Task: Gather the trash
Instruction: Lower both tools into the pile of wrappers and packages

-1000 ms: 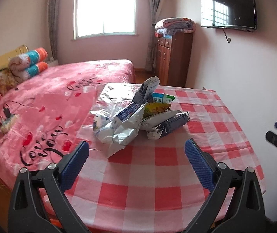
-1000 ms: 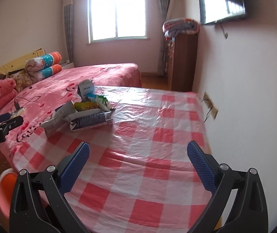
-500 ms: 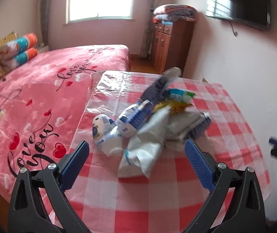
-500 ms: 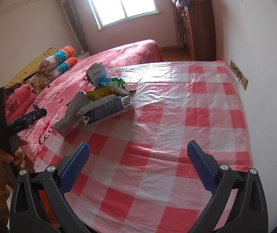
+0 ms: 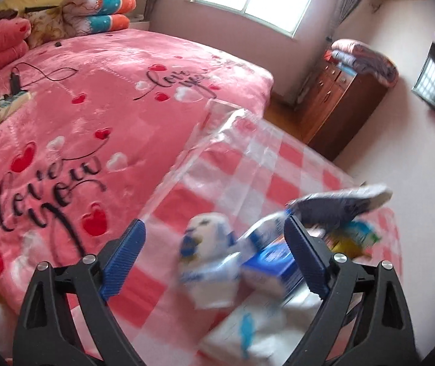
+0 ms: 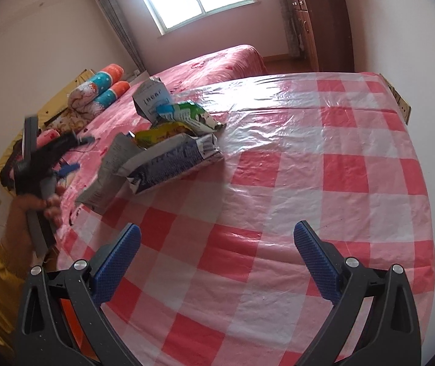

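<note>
In the left wrist view, the left gripper (image 5: pixel 214 253) now sits right over the heap of wrappers (image 5: pixel 257 262), which a second ago lay well ahead of it near the middle of the checked table (image 5: pixel 187 201). The view has also rolled, so the table's left edge, the one next to the pink bed (image 5: pixel 95 97), runs slantwise up the picture. The jaws stand wide but are beginning to close; a white-and-blue packet (image 5: pixel 208 244) lies between them and the pads do not yet press on it. The blur makes any contact hard to read. The approach looks finished, so the first pick-up appears to be the step in hand.

In the right wrist view, the right gripper (image 6: pixel 217 259) hangs over bare checked cloth nearer the table's front edge, jaws wide and with nothing between them. The heap has drawn closer than it was, yet lies well apart, toward the table's left edge. The person's hand (image 6: pixel 39 204) with the left gripper has come in beside the heap from that edge. No bin or bag for the trash shows plainly, so where the packets will go cannot be told.
</note>
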A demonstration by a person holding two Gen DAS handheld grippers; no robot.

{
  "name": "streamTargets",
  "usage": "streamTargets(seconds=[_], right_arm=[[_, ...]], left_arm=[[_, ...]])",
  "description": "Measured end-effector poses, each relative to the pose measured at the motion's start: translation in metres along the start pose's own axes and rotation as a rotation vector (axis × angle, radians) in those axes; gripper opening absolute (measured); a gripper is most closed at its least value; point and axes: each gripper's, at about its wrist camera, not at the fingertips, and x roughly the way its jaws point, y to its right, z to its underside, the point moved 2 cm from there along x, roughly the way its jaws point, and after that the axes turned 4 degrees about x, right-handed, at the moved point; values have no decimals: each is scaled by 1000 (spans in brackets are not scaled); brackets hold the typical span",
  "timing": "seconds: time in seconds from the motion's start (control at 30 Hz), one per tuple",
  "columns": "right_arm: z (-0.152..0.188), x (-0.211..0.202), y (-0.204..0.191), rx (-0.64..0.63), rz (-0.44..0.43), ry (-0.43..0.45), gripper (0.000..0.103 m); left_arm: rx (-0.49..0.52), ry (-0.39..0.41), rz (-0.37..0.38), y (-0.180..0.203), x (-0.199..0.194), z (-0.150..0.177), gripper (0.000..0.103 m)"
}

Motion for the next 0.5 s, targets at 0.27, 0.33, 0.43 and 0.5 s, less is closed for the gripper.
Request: streamTargets(seconds=[0.27,0.33,0.43,0.5], right_arm=[[1,19,20,39,18,-24,99],[1,20,26,45,31,-24,99],[1,21,36,48,53,-20,99],[2,23,41,55,57,-22,99]], left_arm=[[79,-11,37,64,30,-45,92],[125,-50,-10,81,45,-56,92],[129,-145,-27,96,71,-66,92],[124,-197,-53,100,86,-68,92]])
